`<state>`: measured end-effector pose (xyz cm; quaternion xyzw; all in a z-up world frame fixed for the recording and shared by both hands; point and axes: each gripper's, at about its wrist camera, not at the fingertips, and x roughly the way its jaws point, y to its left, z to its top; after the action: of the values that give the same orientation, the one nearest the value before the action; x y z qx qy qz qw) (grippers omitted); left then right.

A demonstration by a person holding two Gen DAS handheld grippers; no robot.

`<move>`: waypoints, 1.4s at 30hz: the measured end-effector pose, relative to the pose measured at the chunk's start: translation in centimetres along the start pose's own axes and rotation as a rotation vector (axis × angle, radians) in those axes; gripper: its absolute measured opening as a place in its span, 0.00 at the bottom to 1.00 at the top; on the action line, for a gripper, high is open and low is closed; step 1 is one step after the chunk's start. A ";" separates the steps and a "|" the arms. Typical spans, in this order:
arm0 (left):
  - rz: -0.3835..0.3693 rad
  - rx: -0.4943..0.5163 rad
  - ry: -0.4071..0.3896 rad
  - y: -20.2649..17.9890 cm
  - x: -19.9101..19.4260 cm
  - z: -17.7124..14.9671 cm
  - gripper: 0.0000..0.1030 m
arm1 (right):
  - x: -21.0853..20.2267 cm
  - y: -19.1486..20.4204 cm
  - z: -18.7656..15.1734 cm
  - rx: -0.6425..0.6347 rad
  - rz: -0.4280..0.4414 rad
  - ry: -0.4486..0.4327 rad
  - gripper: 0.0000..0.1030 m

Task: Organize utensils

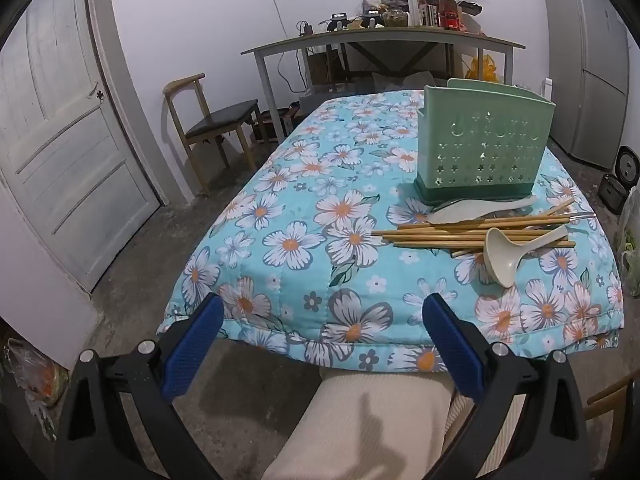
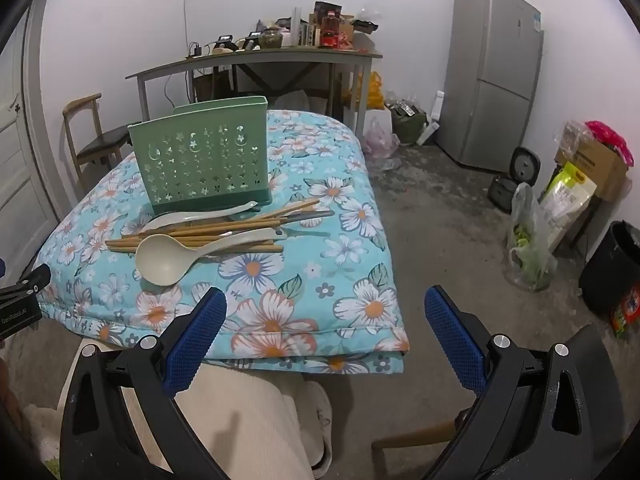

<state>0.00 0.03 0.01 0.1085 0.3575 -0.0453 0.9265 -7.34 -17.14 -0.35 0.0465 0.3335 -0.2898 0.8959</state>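
A green perforated utensil holder stands upright on the flowered blue cloth. In front of it lies a pile of wooden chopsticks, a pale ladle on top and a pale rice paddle behind. My left gripper is open and empty, held low before the table's near edge, left of the pile. My right gripper is open and empty, near the table's front right corner, below the pile.
The flowered table has a wooden chair at its far left. A cluttered desk stands behind. A fridge, bags and a black bin are on the right. My leg is below.
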 end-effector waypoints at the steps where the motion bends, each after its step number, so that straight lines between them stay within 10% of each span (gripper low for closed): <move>1: 0.001 0.001 0.000 0.0 0.0 0.0 0.95 | 0.0 0.0 0.0 0.000 0.000 0.001 0.92; 42: 0.001 0.003 0.014 -0.2 0.3 -0.1 0.95 | -0.4 0.3 0.8 0.001 -0.002 -0.006 0.92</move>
<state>0.12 -0.16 -0.36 0.1103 0.3638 -0.0448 0.9238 -6.99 -16.92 0.49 0.0460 0.3309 -0.2909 0.8965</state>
